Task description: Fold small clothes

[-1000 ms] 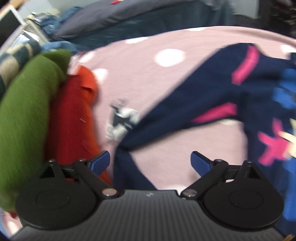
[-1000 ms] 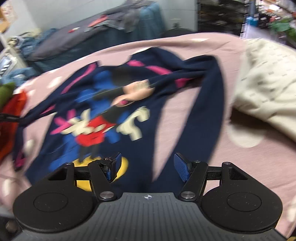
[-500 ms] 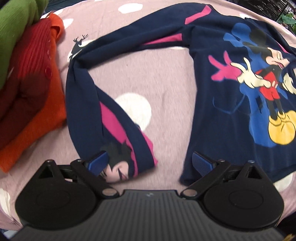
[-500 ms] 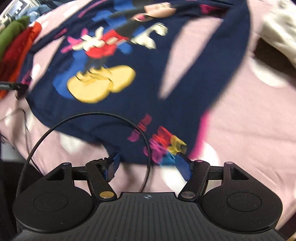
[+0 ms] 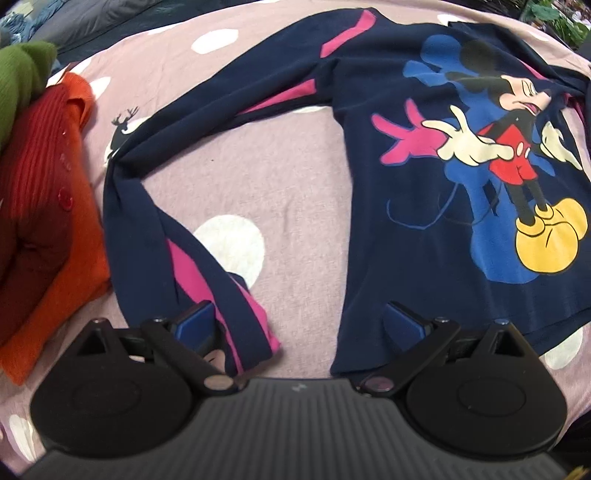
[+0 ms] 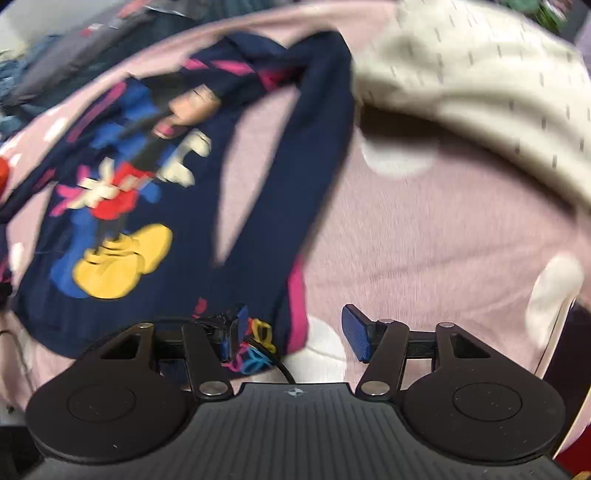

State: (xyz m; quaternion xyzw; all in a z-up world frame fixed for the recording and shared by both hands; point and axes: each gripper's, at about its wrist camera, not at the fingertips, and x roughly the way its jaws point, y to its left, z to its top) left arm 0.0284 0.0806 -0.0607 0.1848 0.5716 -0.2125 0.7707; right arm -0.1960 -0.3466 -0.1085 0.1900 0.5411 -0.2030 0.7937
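Note:
A navy sweatshirt [image 5: 424,236] with a cartoon mouse print lies face up on the pink spotted bedspread [image 5: 280,177]. Its left sleeve [image 5: 147,221] curls down to a pink-striped cuff [image 5: 251,332]. My left gripper [image 5: 299,325] is open above it, with the cuff by its left finger and the hem corner [image 5: 354,354] by its right finger. In the blurred right wrist view the other sleeve [image 6: 295,206] runs down to its cuff [image 6: 291,321]. My right gripper [image 6: 295,332] straddles that cuff and its jaws are closing, but the pads are clear of the cloth.
Folded orange and red knitwear [image 5: 44,221] and a green garment [image 5: 22,74] are stacked left of the sweatshirt. A cream garment [image 6: 480,92] lies on its right. A black cable [image 6: 275,356] loops under my right gripper. Dark bedding [image 5: 92,22] lies beyond the bedspread.
Both grippers tipped down and came in over the sleeve cuffs near the hem. The right jaws have narrowed a little. The sweatshirt has not moved.

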